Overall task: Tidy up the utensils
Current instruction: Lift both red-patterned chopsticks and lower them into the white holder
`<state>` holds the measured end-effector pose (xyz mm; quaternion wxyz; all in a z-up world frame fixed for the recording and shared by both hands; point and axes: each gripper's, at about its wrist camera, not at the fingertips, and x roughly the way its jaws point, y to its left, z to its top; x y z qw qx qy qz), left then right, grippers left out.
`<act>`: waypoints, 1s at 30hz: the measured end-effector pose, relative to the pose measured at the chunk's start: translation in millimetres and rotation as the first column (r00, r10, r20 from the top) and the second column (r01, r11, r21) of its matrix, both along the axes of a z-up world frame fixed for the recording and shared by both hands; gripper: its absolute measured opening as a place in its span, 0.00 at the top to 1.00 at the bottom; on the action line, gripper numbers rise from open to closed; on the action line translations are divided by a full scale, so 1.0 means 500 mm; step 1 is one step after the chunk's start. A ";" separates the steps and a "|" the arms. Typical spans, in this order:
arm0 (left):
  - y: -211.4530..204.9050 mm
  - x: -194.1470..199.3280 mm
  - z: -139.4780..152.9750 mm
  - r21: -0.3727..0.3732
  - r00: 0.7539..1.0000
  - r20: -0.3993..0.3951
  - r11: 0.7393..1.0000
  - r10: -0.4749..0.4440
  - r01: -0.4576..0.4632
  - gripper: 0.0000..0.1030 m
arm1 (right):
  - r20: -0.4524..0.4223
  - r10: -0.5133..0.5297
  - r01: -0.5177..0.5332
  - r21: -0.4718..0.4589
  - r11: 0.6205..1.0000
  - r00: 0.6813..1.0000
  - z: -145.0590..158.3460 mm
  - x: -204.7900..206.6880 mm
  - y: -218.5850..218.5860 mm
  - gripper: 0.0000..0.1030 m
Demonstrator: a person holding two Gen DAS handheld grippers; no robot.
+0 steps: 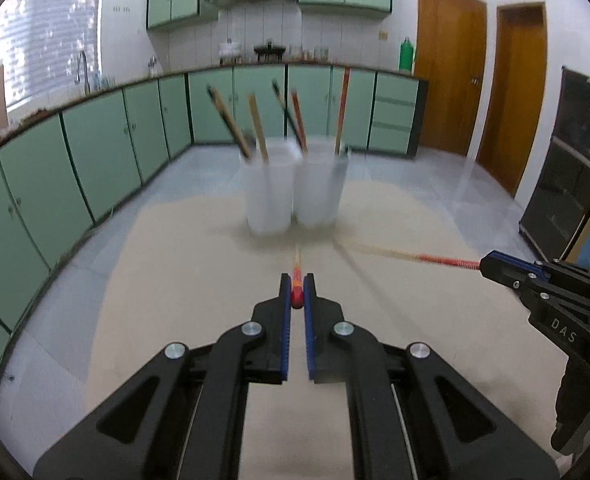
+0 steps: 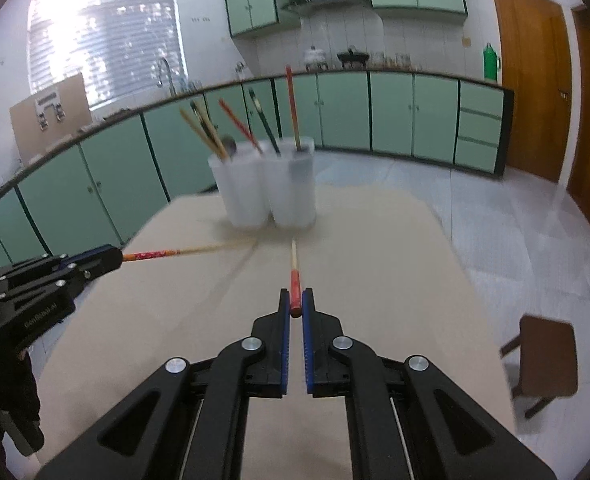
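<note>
Both grippers are each pinching a chopstick by its red end, tips pointing at the far cups. The left gripper (image 1: 297, 286) has its jaws pressed onto a chopstick (image 1: 296, 276) running straight ahead over the table (image 1: 175, 280). The right gripper (image 2: 295, 300) does the same with its chopstick (image 2: 294, 276). Two white cups (image 1: 291, 192) stand touching side by side at the far middle of the table, with several chopsticks (image 1: 255, 128) leaning out of them. Pretty blurry. A brown stool (image 2: 547, 360) sits off the table's right edge, green cabinets (image 2: 95, 184) behind.
</note>
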<state>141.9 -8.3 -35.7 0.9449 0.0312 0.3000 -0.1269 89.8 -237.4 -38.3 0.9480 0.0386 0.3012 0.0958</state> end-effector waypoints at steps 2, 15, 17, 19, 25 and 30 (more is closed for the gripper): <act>0.003 0.003 0.034 -0.004 0.999 0.041 1.000 -0.007 0.008 0.95 | 0.026 0.018 -0.018 0.003 1.000 1.000 0.033 0.007 -0.004 0.94; 0.013 0.068 0.153 -0.079 0.990 0.118 0.993 -0.076 0.086 0.95 | 0.076 0.136 -0.135 -0.011 0.991 0.988 0.177 0.103 0.005 0.95; 0.012 0.077 0.159 -0.077 0.989 0.123 0.992 -0.086 0.096 0.95 | 0.087 0.154 -0.153 -0.020 0.988 0.984 0.200 0.119 0.006 0.95; 0.012 0.086 0.171 -0.075 0.987 0.132 0.992 -0.091 0.101 0.95 | 0.097 0.165 -0.164 -0.027 0.986 0.981 0.220 0.134 0.006 0.95; 0.017 0.117 0.234 -0.060 0.973 0.217 0.994 -0.079 0.094 0.95 | 0.160 0.177 -0.171 -0.052 0.984 0.971 0.296 0.182 0.008 0.95; 0.020 0.155 0.299 -0.072 0.952 0.300 0.994 -0.053 0.078 0.95 | 0.244 0.159 -0.154 -0.043 0.987 0.957 0.366 0.227 0.012 0.95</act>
